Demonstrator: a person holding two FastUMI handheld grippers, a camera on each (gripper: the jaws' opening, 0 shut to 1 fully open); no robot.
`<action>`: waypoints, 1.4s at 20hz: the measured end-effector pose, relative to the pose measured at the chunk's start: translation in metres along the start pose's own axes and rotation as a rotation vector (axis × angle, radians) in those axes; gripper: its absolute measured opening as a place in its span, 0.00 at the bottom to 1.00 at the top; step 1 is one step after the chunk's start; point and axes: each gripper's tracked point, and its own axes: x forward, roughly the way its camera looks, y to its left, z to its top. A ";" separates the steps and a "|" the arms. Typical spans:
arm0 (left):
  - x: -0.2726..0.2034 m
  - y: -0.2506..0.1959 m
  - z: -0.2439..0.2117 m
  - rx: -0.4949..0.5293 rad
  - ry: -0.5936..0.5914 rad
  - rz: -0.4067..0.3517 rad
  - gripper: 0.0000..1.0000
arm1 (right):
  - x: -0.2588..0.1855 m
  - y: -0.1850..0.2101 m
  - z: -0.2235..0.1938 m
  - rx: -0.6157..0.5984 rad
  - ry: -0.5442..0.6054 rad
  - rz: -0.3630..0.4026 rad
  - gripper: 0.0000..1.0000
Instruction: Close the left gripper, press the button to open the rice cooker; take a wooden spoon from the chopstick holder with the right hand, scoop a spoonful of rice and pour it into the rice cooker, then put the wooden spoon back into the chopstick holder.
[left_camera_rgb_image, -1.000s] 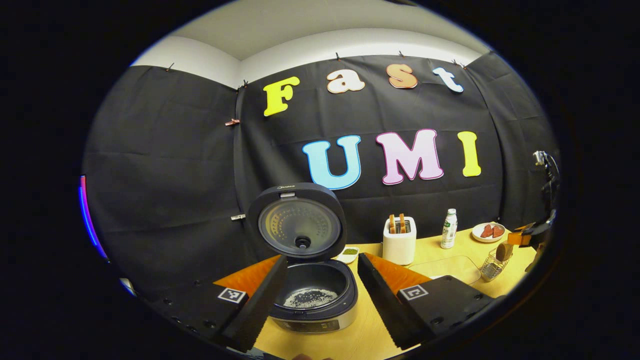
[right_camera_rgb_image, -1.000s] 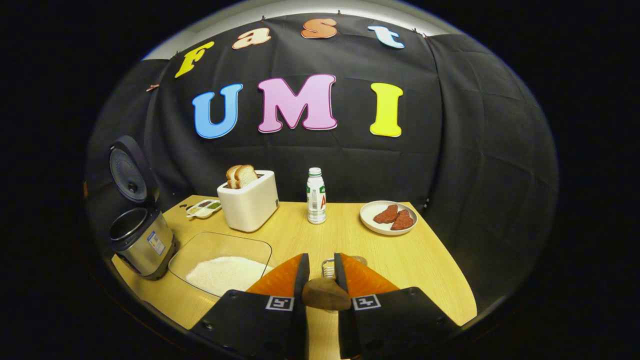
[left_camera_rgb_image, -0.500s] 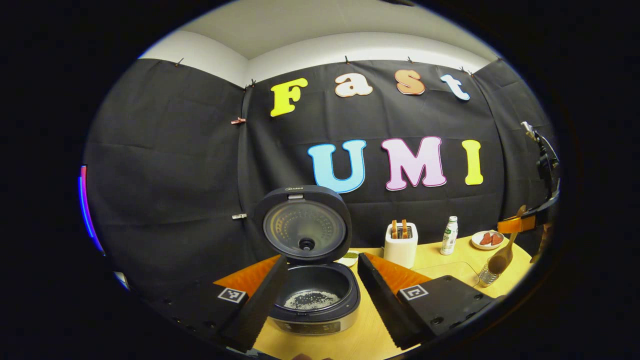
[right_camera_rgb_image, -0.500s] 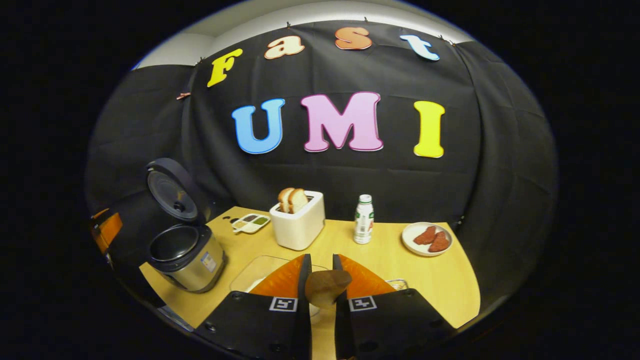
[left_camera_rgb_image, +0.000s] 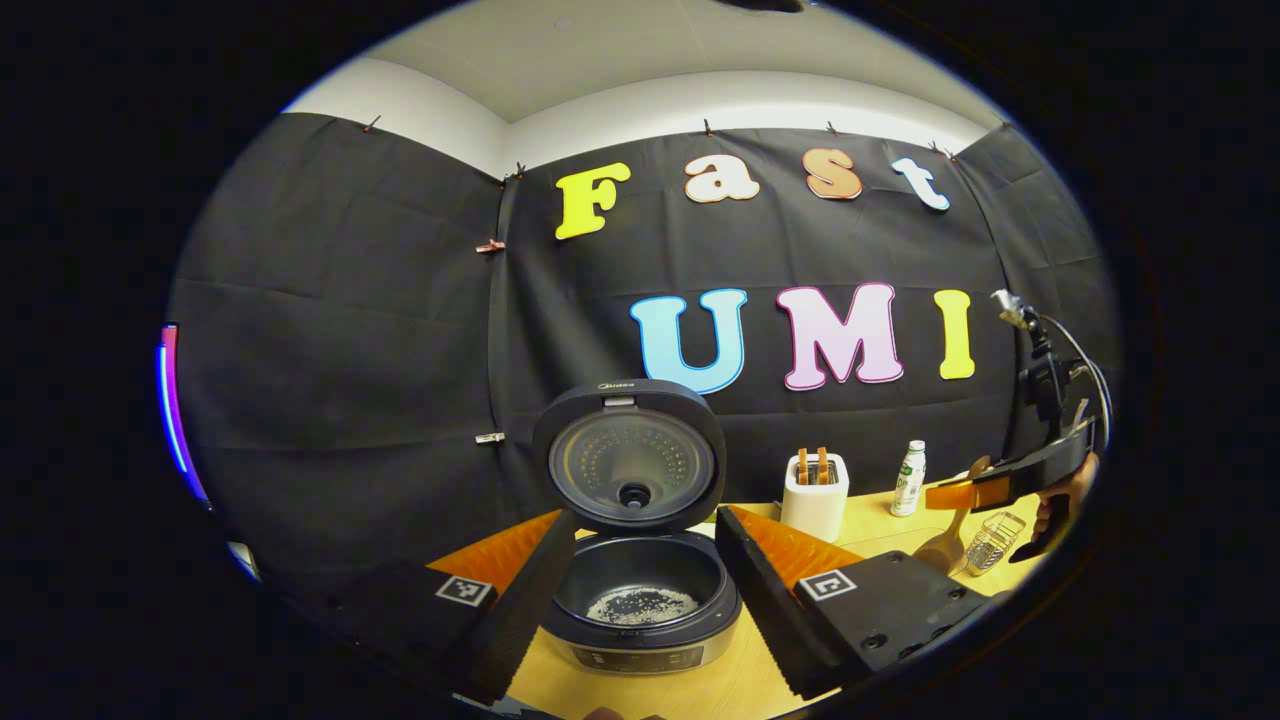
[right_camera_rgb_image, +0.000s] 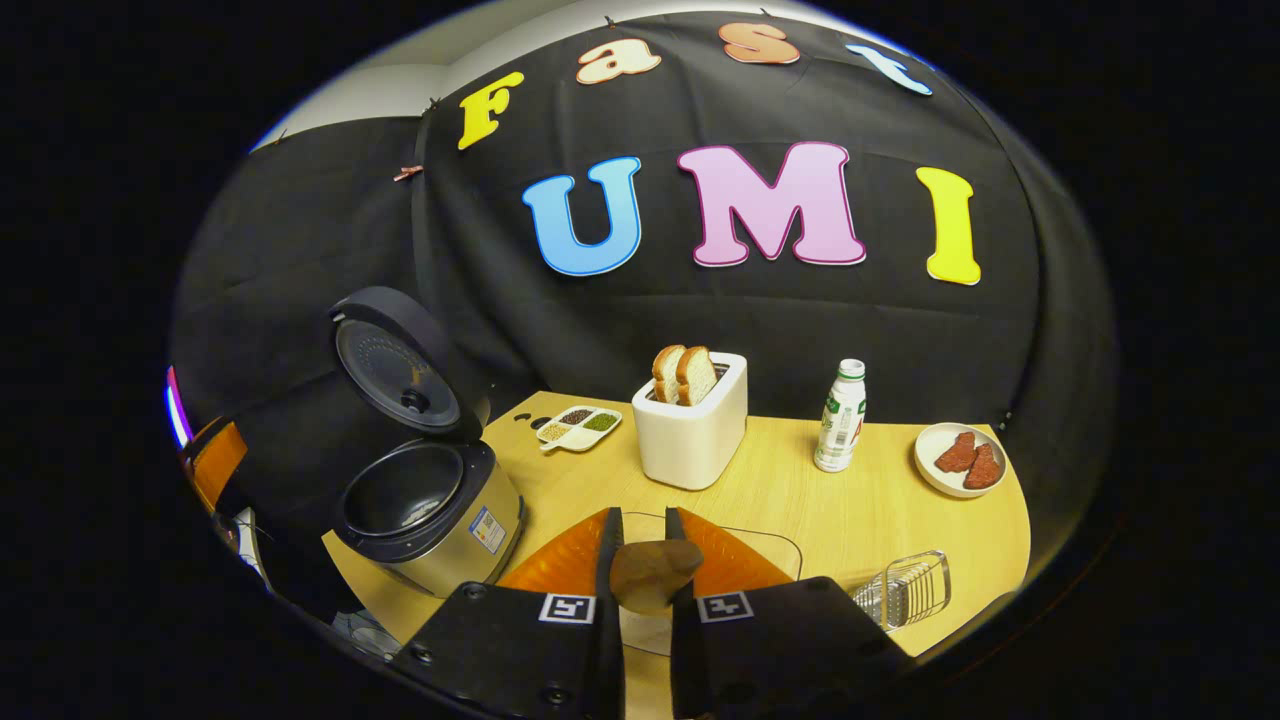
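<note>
The rice cooker (left_camera_rgb_image: 640, 610) stands open with its lid (left_camera_rgb_image: 630, 465) upright, and a few rice grains lie in the pot. My left gripper (left_camera_rgb_image: 640, 595) is open just in front of it, one finger on each side. My right gripper (right_camera_rgb_image: 642, 548) is shut on the wooden spoon (right_camera_rgb_image: 650, 575), above the glass rice tray (right_camera_rgb_image: 775, 540). In the left gripper view the right gripper (left_camera_rgb_image: 1005, 485) holds the spoon (left_camera_rgb_image: 945, 548) with its bowl hanging down, left of the wire chopstick holder (left_camera_rgb_image: 995, 540). The chopstick holder (right_camera_rgb_image: 905, 590) stands at my right gripper's lower right.
On the wooden table (right_camera_rgb_image: 860, 510) stand a white toaster (right_camera_rgb_image: 695, 420) with bread, a bottle (right_camera_rgb_image: 840, 415), a plate of meat (right_camera_rgb_image: 960, 458) and a small divided dish (right_camera_rgb_image: 578, 425). The open cooker (right_camera_rgb_image: 425, 505) is at the table's left end.
My right gripper lifted the spoon out of the chopstick holder and carried it left over the tray. The left gripper drew back slightly from the cooker, still open.
</note>
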 end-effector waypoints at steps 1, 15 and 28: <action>0.001 0.003 -0.003 0.001 0.004 0.002 0.96 | 0.007 0.002 -0.006 0.010 0.014 0.001 0.22; 0.026 0.041 -0.031 -0.021 0.063 0.003 0.96 | 0.071 0.027 -0.048 0.229 0.098 -0.052 0.22; 0.030 0.035 -0.025 -0.006 0.059 -0.031 0.96 | 0.053 0.013 -0.019 0.587 -0.025 -0.044 0.22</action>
